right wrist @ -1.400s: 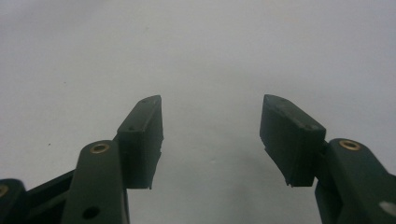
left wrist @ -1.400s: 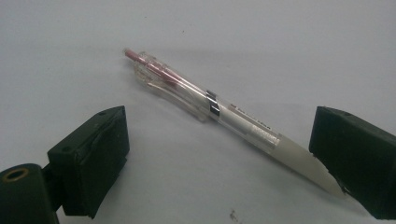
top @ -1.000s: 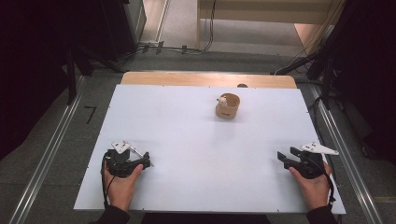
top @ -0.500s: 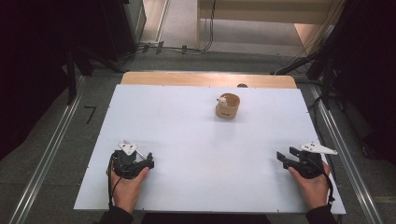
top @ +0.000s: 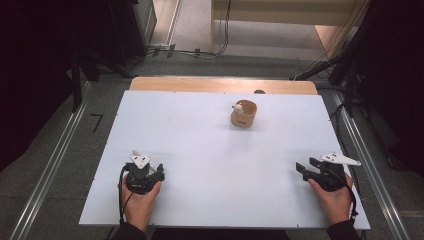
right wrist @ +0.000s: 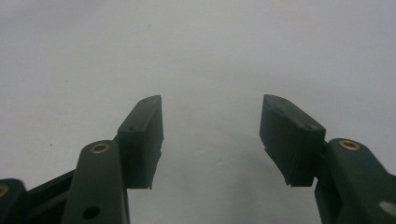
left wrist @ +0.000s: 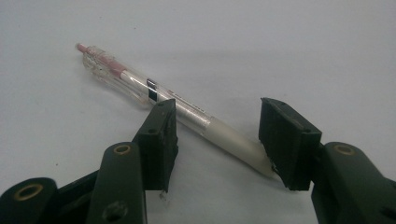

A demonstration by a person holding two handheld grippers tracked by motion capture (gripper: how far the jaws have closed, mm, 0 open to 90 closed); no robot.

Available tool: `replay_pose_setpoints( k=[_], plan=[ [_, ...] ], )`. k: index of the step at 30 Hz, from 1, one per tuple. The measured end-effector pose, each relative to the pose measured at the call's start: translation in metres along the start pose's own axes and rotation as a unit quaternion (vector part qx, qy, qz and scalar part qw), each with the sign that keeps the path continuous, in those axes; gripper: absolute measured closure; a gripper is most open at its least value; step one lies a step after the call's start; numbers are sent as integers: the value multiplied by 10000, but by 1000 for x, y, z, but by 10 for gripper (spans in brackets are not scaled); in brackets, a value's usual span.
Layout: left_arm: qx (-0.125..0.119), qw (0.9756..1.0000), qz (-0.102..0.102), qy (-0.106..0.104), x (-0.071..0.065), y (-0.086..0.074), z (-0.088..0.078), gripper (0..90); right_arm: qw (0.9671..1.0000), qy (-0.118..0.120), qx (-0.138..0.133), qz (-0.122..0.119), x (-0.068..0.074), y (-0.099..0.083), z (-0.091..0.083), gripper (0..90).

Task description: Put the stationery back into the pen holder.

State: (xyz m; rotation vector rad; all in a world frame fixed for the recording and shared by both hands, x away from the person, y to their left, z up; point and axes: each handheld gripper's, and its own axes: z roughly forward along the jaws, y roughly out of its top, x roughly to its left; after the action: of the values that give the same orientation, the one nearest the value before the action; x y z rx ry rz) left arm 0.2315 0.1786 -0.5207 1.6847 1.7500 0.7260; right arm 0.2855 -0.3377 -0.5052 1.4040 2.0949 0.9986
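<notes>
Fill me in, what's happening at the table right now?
A person holds a two-jaw tool in each hand over a white table. The left tool is set around a clear pen that lies flat on the table; its jaws have just been closing, with the pen between them, one jaw on the barrel and the other at the tip. The right tool sits open over bare table with nothing between its jaws. A small wooden cup stands near the far edge, untouched.
</notes>
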Motion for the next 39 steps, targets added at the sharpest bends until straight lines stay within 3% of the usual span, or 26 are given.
replay_pose_setpoints(
  k=[3, 6, 8, 12, 13, 14, 16, 22, 39],
  plan=[
    [-8, 10000, -33, 37, -1, -1, -1, 559, 10000, -8, -7, 10, 0, 0, -1, 381],
    [31, 9997, -149, -166, 6, 1, -1, 680, 10000, 1, -6, 1, 0, 0, -1, 382],
    [22, 9996, -181, -207, 7, 1, -1, 708, 10000, 2, -3, -3, 0, 0, -1, 382],
    [10, 9995, -66, -319, 7, 1, -1, 774, 10000, 12, 0, -4, 0, 0, 0, 382],
    [-3, 9993, 69, -373, 6, 1, 0, 787, 10000, 6, 8, -12, 0, 0, 0, 382],
    [-3, 9993, 69, -373, 6, 1, 0, 794, 10000, 6, 8, -12, 0, 0, 0, 382],
    [-5, 9988, 279, -412, 3, 1, 0, 807, 10000, 6, 5, -40, 0, 0, 0, 382],
    [-10, 9976, 251, -643, 7, 3, 2, 810, 10000, 10, 1, -47, 0, 0, -1, 382],
    [-375, 9945, 330, -916, 7, 9, -10, 811, 9999, 20, -34, -107, 1, -1, -2, 389]
  ],
)
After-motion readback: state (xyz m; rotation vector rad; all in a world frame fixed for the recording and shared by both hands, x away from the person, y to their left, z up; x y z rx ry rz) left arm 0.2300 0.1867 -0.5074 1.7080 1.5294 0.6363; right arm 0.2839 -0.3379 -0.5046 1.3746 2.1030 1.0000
